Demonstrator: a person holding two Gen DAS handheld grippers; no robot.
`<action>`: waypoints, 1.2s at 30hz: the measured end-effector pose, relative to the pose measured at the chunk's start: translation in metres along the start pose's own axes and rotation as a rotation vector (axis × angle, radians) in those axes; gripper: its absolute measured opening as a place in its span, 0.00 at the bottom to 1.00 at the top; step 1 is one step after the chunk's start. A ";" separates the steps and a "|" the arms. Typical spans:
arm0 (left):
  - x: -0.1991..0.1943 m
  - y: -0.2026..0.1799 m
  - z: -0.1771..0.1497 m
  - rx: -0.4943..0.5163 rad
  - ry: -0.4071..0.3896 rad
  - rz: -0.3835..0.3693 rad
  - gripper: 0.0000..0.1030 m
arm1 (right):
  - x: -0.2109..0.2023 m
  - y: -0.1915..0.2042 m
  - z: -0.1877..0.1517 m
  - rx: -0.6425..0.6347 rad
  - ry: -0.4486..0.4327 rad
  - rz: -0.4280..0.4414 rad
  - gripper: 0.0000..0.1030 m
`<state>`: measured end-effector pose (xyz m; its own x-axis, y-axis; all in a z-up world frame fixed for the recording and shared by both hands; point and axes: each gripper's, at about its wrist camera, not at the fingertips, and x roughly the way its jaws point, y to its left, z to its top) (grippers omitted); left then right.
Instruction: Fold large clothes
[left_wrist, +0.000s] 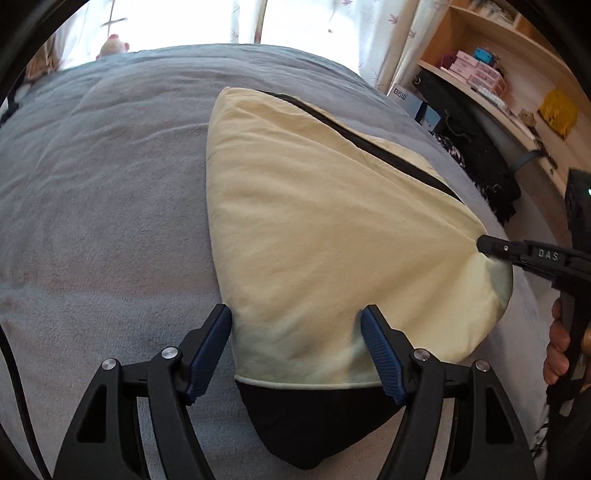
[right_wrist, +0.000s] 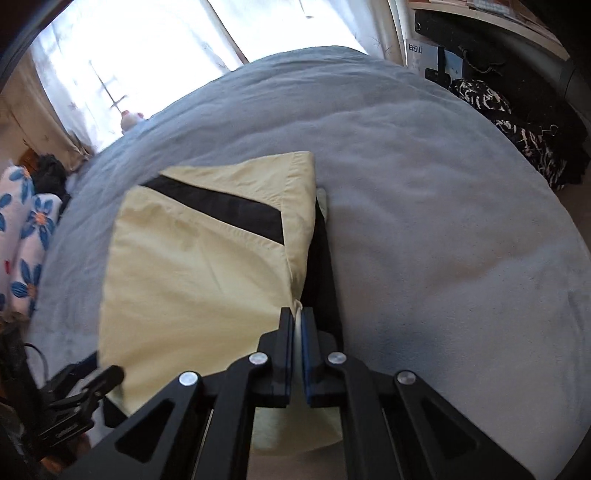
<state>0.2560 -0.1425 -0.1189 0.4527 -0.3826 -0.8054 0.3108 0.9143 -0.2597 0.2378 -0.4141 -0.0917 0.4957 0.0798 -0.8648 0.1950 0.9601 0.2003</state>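
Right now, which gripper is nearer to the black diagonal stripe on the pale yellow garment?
Right. The right gripper pinches the garment's edge near the black stripe; the left gripper stands open at the black hem, farther away.

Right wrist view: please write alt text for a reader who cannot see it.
The right gripper is shut on the near edge of a pale yellow garment with a black stripe, which lies partly folded on a grey-blue blanket. The left gripper shows blurred at lower left; a bright curtained window is behind.
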 end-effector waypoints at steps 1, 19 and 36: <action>0.003 -0.004 -0.001 0.018 -0.002 0.024 0.69 | 0.011 0.000 -0.003 -0.006 0.027 -0.017 0.03; -0.005 0.010 0.038 0.016 0.025 -0.046 0.74 | 0.035 -0.008 0.043 0.164 0.009 0.142 0.45; 0.045 0.054 0.099 -0.122 0.040 -0.039 0.74 | 0.092 0.001 0.089 0.062 0.022 0.013 0.03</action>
<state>0.3754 -0.1233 -0.1164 0.4077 -0.4152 -0.8133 0.2226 0.9090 -0.3525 0.3590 -0.4295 -0.1305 0.4801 0.0988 -0.8716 0.2410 0.9405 0.2393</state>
